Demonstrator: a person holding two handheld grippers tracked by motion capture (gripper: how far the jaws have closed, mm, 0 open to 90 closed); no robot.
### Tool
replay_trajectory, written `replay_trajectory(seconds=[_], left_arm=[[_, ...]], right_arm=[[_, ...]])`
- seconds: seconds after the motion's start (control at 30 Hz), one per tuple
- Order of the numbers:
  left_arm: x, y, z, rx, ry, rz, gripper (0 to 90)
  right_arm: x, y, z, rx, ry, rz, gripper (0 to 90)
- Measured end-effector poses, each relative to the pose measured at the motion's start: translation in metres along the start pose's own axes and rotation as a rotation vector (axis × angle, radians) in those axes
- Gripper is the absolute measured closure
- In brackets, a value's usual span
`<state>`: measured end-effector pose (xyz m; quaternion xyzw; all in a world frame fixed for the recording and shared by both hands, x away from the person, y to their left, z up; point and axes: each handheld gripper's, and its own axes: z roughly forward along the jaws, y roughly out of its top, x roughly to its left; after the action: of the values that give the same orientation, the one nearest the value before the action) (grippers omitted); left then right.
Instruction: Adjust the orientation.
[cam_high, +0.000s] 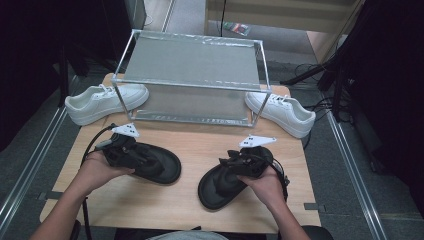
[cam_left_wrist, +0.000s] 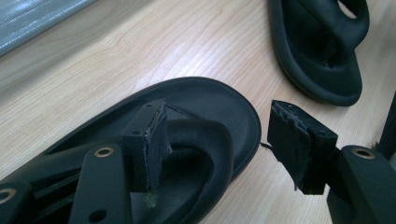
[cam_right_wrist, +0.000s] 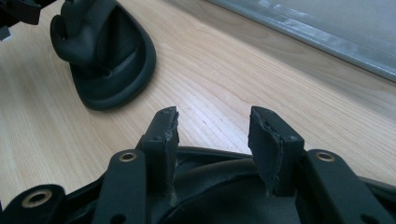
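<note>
Wooden tabletop (cam_high: 190, 145) under me, pale and grained, with a wire-framed shelf rack (cam_high: 192, 80) standing along its far edge and a white sneaker at each far corner, one left (cam_high: 105, 102) and one right (cam_high: 281, 112). Nearer to me lie two black sandals. My left gripper (cam_high: 131, 150) sits over the left sandal (cam_high: 150, 162), its jaws standing apart; in the left gripper view one pad is down inside the strap (cam_left_wrist: 201, 140) while the other hangs outside the sole's edge, so the strap and the sole's rim lie between them, not yet pinched. That placement looks meant for a pinch on the strap and sidewall, the easiest part to lift by. My right gripper (cam_high: 245, 159) is over the right sandal (cam_high: 220, 185), jaws likewise apart, straddling its strap (cam_right_wrist: 219, 182) from above without pressing on it, as far as I can tell. The left sandal's long axis runs from near left toward the right and slightly nearer, its rounded end pointing to the table's middle. The right sandal runs from near left to far right, the strap end under my gripper. The two lie apart from each other, both well short of the rack, which I judge is where they are headed.
</note>
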<state>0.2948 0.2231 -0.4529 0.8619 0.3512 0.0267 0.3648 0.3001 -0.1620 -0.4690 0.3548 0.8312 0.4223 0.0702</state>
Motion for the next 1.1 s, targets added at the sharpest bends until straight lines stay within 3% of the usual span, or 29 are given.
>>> replay_trajectory(seconds=[0.33, 0.57, 0.8, 0.97, 1.1], left_arm=[[0.005, 0.0, -0.001, -0.011, 0.023, -0.038, 43.6], [0.008, -0.001, -0.002, 0.003, 0.01, -0.05, 47.9], [0.008, -0.002, -0.006, -0.008, 0.031, -0.051, 46.2], [0.007, -0.004, -0.005, -0.009, 0.033, -0.052, 42.9], [0.01, -0.006, -0.006, -0.012, 0.036, -0.059, 41.2]], right_arm=[[0.0, 0.001, 0.0, -0.006, -0.015, -0.013, 53.6], [0.0, 0.002, 0.0, -0.002, 0.013, 0.02, 64.9], [0.01, 0.002, 0.01, 0.082, 0.058, 0.037, 88.7], [0.016, -0.002, 0.02, 0.134, 0.074, 0.042, 90.0], [0.015, -0.005, 0.025, 0.169, 0.054, 0.03, 90.0]])
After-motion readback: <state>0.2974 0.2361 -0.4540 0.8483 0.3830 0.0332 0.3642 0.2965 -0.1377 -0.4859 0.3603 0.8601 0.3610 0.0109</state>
